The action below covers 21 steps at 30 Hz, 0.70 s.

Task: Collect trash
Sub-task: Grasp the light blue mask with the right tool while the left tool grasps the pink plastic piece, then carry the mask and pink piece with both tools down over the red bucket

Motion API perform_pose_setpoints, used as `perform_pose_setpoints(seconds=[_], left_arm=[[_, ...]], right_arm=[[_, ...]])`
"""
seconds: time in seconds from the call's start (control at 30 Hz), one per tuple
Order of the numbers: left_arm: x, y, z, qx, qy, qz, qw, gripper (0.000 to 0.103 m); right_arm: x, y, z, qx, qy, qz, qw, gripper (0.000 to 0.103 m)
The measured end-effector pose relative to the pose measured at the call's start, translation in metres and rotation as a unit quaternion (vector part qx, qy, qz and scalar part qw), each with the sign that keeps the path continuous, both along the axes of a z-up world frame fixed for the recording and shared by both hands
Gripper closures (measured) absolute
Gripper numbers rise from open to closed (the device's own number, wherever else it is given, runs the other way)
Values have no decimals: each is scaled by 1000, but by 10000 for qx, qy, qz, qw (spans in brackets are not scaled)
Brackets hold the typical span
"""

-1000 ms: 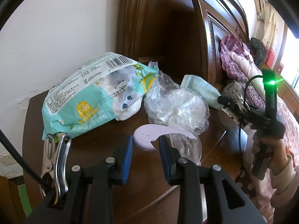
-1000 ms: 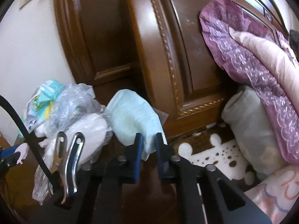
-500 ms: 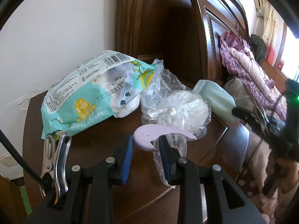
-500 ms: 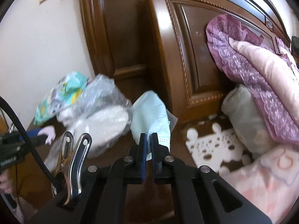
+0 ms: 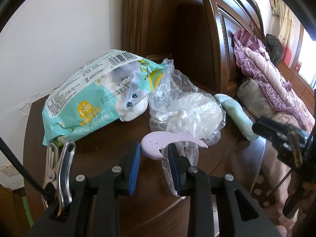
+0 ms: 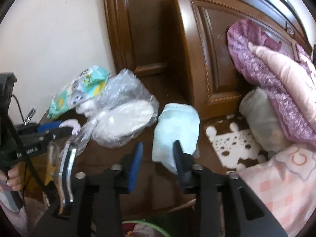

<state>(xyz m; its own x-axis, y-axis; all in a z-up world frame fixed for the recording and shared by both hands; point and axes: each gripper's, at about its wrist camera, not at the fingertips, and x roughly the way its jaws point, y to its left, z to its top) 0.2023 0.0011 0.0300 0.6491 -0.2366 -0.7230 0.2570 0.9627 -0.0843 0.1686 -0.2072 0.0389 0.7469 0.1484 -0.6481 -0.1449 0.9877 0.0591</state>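
My left gripper (image 5: 154,150) is shut on a lilac curved plastic piece (image 5: 156,144) just above the dark wooden nightstand (image 5: 98,158); a strip of clear plastic hangs by its right finger. A pale green face mask (image 6: 175,126) hangs at the nightstand's right edge, resting against the right finger of my right gripper (image 6: 157,148). Its jaws are opening, and the left pad stands clear of the mask. In the left wrist view the mask (image 5: 237,116) sits just ahead of the right gripper (image 5: 258,127).
A teal wipes pack (image 5: 94,100) and a clear bag of white pads (image 5: 189,114) lie on the nightstand near the wall. A carved headboard (image 6: 207,49) and piled bedding (image 6: 276,75) stand to the right. A green rim (image 6: 142,224) shows below the right gripper.
The right gripper drew back with the mask pinched in its jaws, and those jaws have now parted. The left gripper kept still with the lilac piece.
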Motion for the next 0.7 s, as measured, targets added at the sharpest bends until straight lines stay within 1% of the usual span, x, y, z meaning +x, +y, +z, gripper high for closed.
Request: perform_pose_setpoints(seconds=[0.03, 0.07, 0.1, 0.23, 0.37, 0.53, 0.63, 0.67, 0.7], left_arm=[[0, 0, -1, 8, 4, -2, 10000, 73], [-1, -2, -2, 19, 10, -11, 10000, 73], [-1, -2, -3, 26, 19, -20, 10000, 73], [0, -6, -6, 71, 78, -69, 9999, 73], [2, -8, -9, 94, 116, -95, 9998, 73], [3, -9, -11, 17, 215, -163, 9996, 73], [2, -11, -11, 44, 211, -189, 9996, 73], [1, -12, -11, 45, 209, -201, 9996, 73], [1, -12, -11, 43, 207, -210, 9996, 73]], right_arm=[[3, -1, 1, -4, -23, -56, 10000, 53], [7, -1, 2, -27, -36, -135, 9999, 44], [11, -1, 2, -68, -43, -220, 9997, 38], [33, 1, -2, -272, 37, -393, 9989, 37], [47, 2, -13, -319, 210, -437, 9983, 37], [56, 1, -26, -129, 399, -427, 9982, 37], [60, 0, -32, 7, 536, -403, 9977, 37], [60, 0, -32, -2, 496, -409, 9979, 39], [60, 1, -33, -12, 491, -400, 9980, 43]])
